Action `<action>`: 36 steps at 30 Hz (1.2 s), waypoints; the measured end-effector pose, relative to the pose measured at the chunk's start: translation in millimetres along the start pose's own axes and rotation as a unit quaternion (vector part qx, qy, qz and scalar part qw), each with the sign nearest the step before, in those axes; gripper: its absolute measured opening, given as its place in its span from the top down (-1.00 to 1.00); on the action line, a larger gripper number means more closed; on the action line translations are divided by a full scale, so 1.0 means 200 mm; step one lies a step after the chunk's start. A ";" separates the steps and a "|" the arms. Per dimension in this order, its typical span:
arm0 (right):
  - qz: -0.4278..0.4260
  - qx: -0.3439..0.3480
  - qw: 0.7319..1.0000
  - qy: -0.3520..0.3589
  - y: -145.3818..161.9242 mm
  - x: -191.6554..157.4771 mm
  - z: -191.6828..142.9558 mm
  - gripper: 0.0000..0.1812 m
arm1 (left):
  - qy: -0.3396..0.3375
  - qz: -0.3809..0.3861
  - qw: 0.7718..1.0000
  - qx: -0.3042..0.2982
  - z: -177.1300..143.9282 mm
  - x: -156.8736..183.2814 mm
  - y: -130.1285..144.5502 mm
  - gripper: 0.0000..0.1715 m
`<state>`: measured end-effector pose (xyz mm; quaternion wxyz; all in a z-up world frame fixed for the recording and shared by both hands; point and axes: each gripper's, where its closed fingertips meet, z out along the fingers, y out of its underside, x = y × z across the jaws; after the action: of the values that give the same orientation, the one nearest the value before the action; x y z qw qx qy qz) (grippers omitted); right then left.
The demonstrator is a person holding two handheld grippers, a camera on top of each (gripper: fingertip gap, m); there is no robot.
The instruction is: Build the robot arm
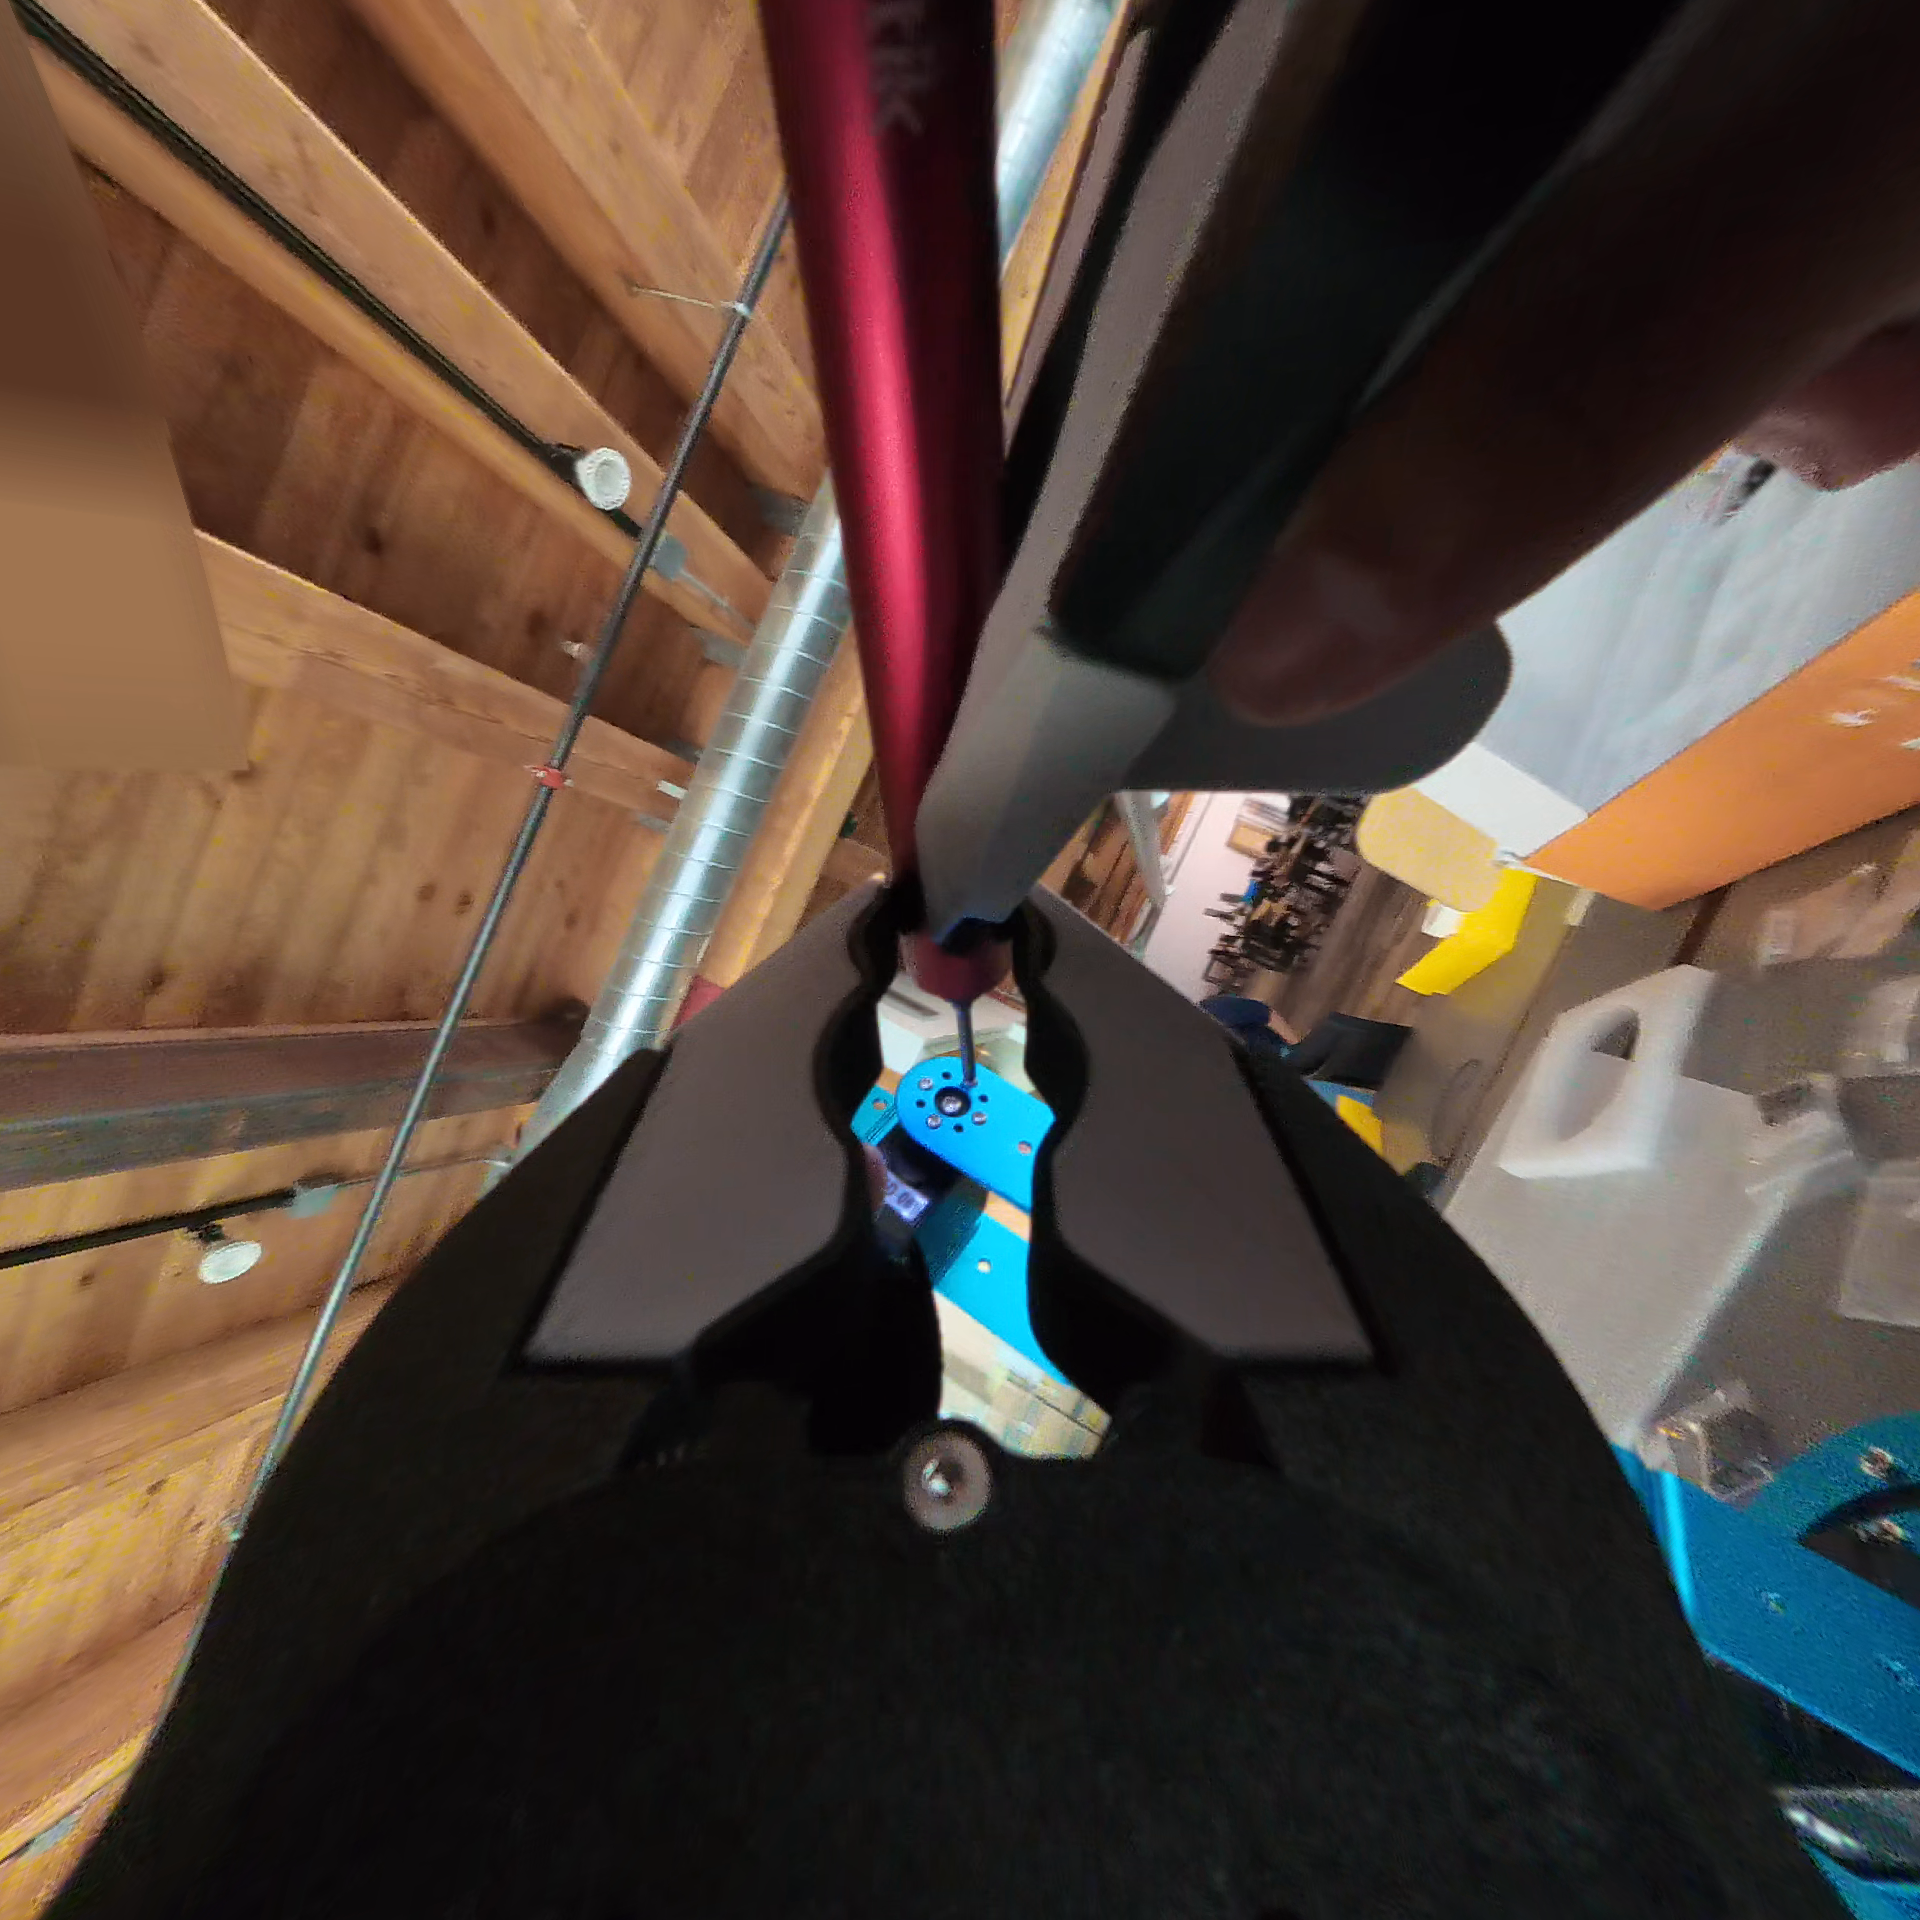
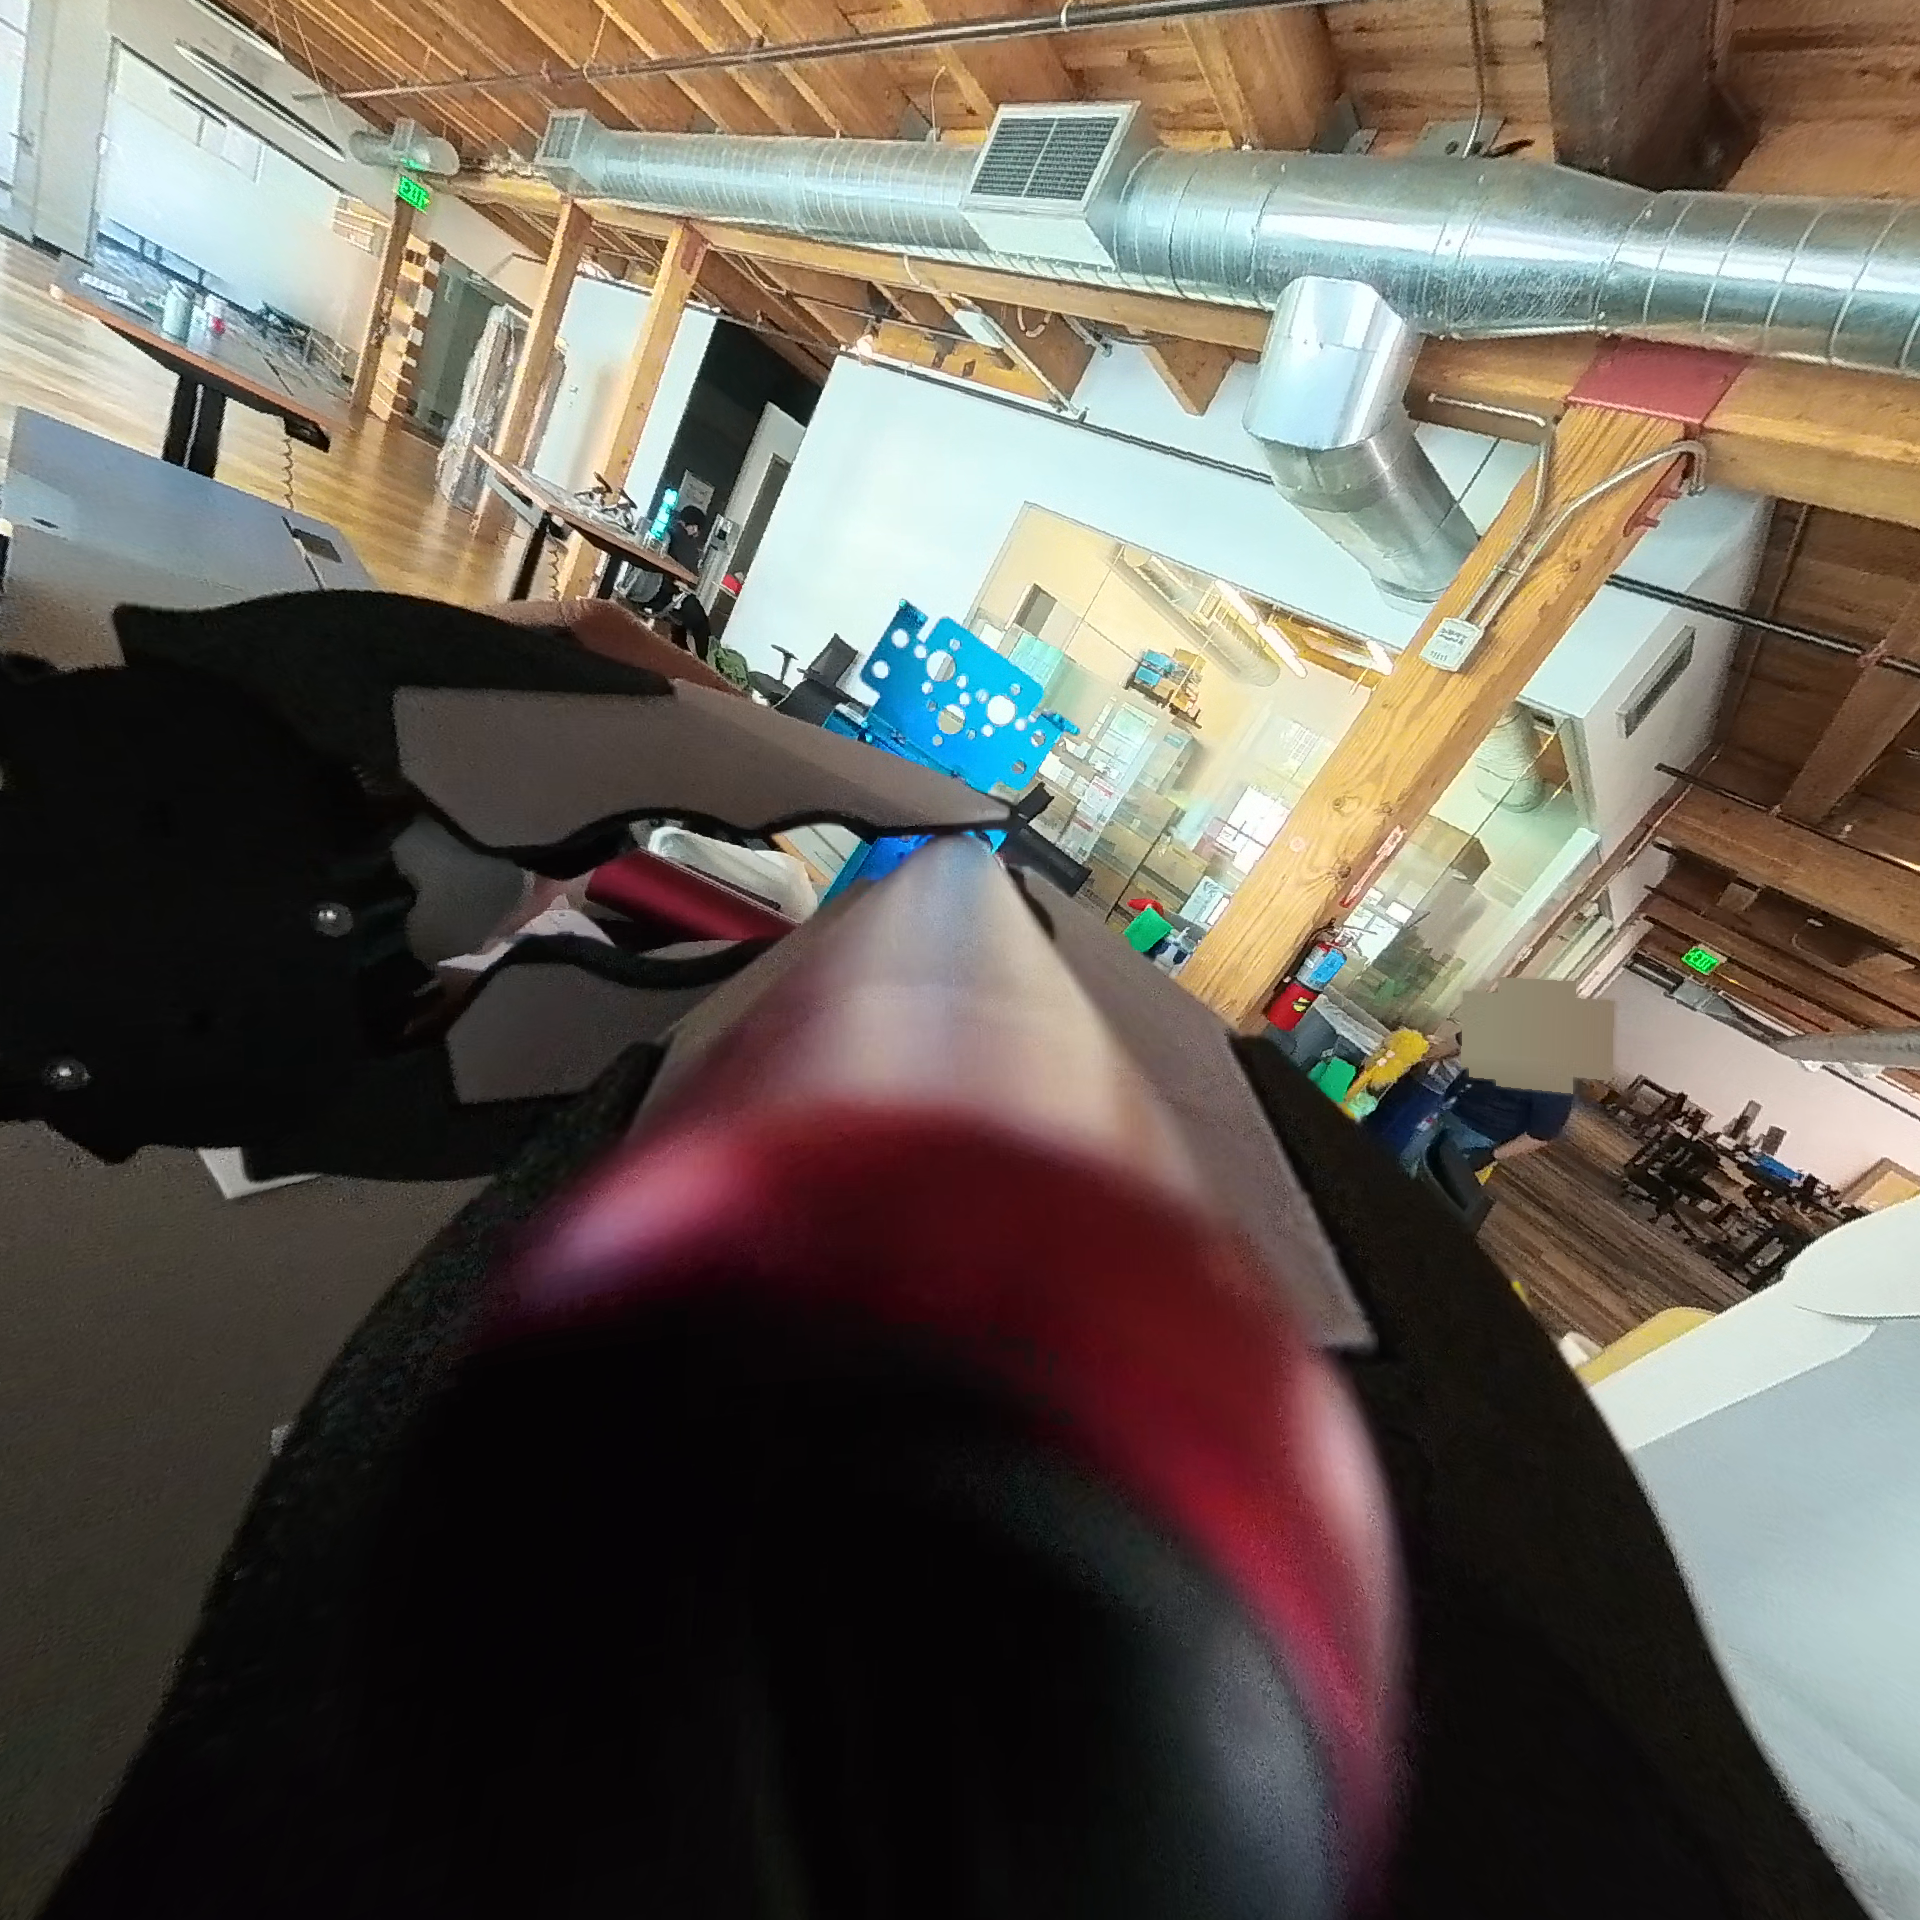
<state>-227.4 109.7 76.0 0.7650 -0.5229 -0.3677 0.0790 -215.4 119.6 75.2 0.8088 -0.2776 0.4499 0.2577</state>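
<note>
Screwdriver [image 1: 894, 436]: red metal shaft, thin dark bit seated on a screw in a blue plate [image 1: 971, 1117] seen between the left gripper [image 1: 951, 956] tips. Likely light, stiff and smooth, so slippery; best held along the shaft. Right gripper [image 2: 997, 831] grips the shaft, fingers closed along it. Left gripper narrowed around the shaft's lower end; contact uncertain. Blue perforated bracket [image 2: 956, 696] beyond. Desk barely visible. Room: timber ceiling, silver duct [image 2: 1455, 239], wooden posts.
</note>
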 end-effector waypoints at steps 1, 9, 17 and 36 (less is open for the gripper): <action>0.001 -0.002 1.000 -0.001 0.00 0.00 0.00 -0.15 | 0.009 -0.005 1.000 0.001 0.00 0.00 0.00 0.77; -0.045 -0.012 0.999 0.000 0.00 0.00 -0.01 0.75 | 0.037 -0.004 0.999 0.001 0.00 0.02 0.00 0.77; -0.015 -0.009 1.000 -0.018 -0.01 0.00 0.00 0.76 | 0.029 -0.004 1.000 -0.004 0.00 0.01 0.00 0.78; 0.002 -0.019 1.000 -0.017 0.00 0.00 -0.01 0.74 | 0.154 -0.640 0.743 -0.122 -0.02 0.08 0.44 0.05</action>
<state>-227.0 108.7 75.3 0.7482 -0.5365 -0.3816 0.0823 -268.8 183.3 39.9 0.6627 -0.6327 0.2494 -0.3137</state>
